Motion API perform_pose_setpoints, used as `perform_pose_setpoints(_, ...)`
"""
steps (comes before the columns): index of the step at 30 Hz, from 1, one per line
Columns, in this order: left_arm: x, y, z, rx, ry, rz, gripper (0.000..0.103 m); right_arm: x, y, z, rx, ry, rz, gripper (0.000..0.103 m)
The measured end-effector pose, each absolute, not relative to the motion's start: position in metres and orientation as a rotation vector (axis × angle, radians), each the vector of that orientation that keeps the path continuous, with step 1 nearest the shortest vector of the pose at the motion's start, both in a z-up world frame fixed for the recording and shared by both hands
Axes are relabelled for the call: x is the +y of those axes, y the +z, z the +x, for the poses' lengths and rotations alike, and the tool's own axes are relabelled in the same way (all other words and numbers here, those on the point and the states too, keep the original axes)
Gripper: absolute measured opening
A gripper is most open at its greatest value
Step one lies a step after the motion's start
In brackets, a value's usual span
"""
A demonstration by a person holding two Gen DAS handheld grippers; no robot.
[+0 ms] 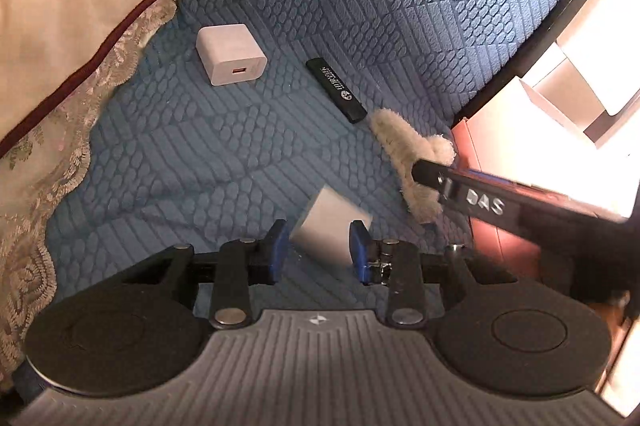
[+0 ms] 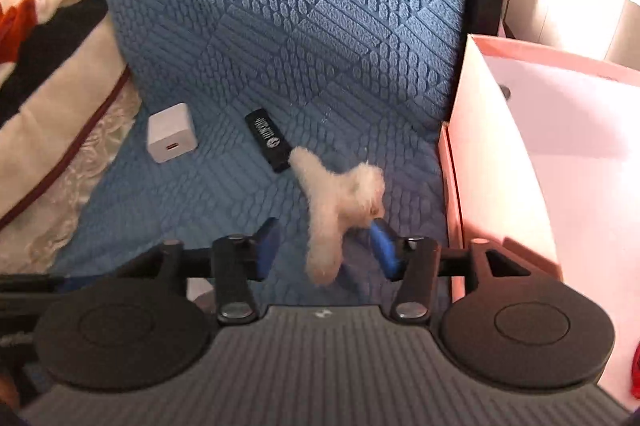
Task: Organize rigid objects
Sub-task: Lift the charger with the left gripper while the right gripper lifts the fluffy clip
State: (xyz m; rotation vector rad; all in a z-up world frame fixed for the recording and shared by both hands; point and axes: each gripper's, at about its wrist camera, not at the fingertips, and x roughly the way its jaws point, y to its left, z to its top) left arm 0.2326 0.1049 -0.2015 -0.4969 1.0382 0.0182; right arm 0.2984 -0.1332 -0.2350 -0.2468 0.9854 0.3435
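My left gripper (image 1: 320, 250) is shut on a small grey box (image 1: 332, 226), its blue pads against the box's two sides just above the blue bedspread (image 1: 360, 6). My right gripper (image 2: 324, 250) stands open around a fluffy cream hair clip (image 2: 340, 202). The right pad touches the clip and the left pad is apart from it. In the left wrist view the clip (image 1: 404, 146) lies at the tip of the right gripper's black finger (image 1: 472, 196). A white charger cube (image 1: 230, 54) (image 2: 172, 132) and a black stick (image 1: 336, 90) (image 2: 267, 140) lie on the bedspread (image 2: 300, 26) farther off.
An open pink box (image 2: 480, 146) (image 1: 500, 246) stands at the bed's right edge, with something red (image 2: 636, 374) in its near corner. A cream pillow with lace trim (image 1: 60, 26) (image 2: 48, 98) covers the left side. A dark bed frame (image 1: 560, 10) runs along the right.
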Motion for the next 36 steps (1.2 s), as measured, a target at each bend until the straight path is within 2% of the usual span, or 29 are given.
perform_pose_setpoints(4,0.106,-0.207,0.237,1.057,0.006,-0.511,0.040,-0.129,-0.245,0.314,0.975,0.325,-0.276,0.054)
perform_pose_setpoints(7,0.106,-0.212,0.241,1.067,-0.003,-0.510,0.051,-0.131,-0.254,0.324,0.998,0.310,-0.261,0.051)
perform_pose_setpoints(9,0.105,-0.214,0.242,1.055,-0.011,-0.509,0.051,-0.133,-0.257,0.327,1.022,0.308,-0.251,0.046)
perform_pose_setpoints(15,0.098,-0.219,0.246,1.068,-0.030,-0.481,0.052,-0.136,-0.249,0.315,1.048,0.319,-0.265,0.045)
perform_pose_setpoints(20,0.091,-0.221,0.250,1.069,-0.055,-0.441,0.063,-0.139,-0.242,0.298,1.053,0.328,-0.261,0.045)
perform_pose_setpoints(31,0.072,-0.235,0.259,1.071,-0.068,-0.283,0.063,-0.144,-0.235,0.293,1.084,0.328,-0.204,0.045)
perform_pose_setpoints(36,0.068,-0.239,0.260,1.034,-0.065,-0.267,0.057,-0.144,-0.235,0.294,1.096,0.338,-0.206,0.045)
